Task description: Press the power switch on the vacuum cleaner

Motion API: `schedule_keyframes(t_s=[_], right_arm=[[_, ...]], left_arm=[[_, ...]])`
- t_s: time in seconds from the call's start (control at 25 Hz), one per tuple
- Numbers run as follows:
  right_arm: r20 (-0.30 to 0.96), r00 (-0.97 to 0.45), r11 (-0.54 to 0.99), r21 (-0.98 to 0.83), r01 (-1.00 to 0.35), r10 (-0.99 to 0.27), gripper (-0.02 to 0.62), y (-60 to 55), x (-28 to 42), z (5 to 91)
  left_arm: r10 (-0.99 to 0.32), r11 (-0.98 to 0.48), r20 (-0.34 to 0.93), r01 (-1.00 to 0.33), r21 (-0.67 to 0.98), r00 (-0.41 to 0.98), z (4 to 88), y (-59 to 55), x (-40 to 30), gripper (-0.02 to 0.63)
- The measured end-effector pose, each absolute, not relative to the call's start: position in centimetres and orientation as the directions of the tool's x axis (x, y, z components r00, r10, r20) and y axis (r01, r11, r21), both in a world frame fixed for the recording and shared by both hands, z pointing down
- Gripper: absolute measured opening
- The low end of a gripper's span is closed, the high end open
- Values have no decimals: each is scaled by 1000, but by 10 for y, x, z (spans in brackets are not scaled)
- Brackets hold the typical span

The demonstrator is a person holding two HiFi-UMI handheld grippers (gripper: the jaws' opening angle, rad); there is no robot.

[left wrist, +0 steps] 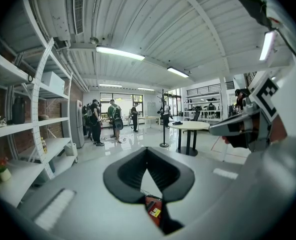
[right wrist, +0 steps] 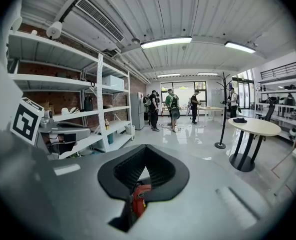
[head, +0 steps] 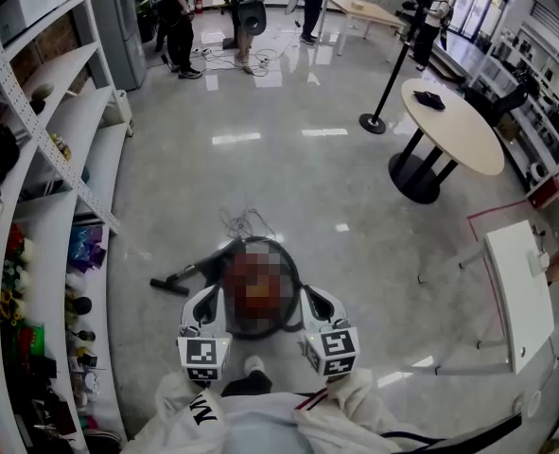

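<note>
Two grippers are held low over the grey polished floor (head: 288, 187). The left gripper (head: 210, 301) and the right gripper (head: 315, 299) are placed just beside the vacuum cleaner (head: 294, 280), one on each side. The cleaner is lying on the floor, close in front of the person. Both pairs of jaws are brought together at the tips and nothing is gripped by them. Its switch cannot be made out. Along the left wall white shelves (head: 61, 130) are seen, at the right a round table (head: 459, 130), and at the far end several people (head: 180, 17).
</note>
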State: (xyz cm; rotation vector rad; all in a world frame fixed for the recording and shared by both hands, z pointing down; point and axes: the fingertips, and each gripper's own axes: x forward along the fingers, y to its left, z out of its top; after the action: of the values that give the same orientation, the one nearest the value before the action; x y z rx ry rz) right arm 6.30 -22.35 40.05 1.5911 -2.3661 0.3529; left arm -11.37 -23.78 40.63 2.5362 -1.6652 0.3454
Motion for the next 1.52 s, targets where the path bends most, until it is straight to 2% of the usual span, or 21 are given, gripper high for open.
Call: schedule_keyframes(t_s=[0.64, 1.52], right_arm=[[322, -401, 401, -72, -913, -857, 0, -137, 115, 397], [263, -453, 453, -66, -889, -852, 0, -41, 146, 383]], left_arm=[[-905, -392, 218, -916, -88, 366, 391, -154, -58, 0], [-933, -341, 166, -933, -112, 321, 373, -48, -24, 0]])
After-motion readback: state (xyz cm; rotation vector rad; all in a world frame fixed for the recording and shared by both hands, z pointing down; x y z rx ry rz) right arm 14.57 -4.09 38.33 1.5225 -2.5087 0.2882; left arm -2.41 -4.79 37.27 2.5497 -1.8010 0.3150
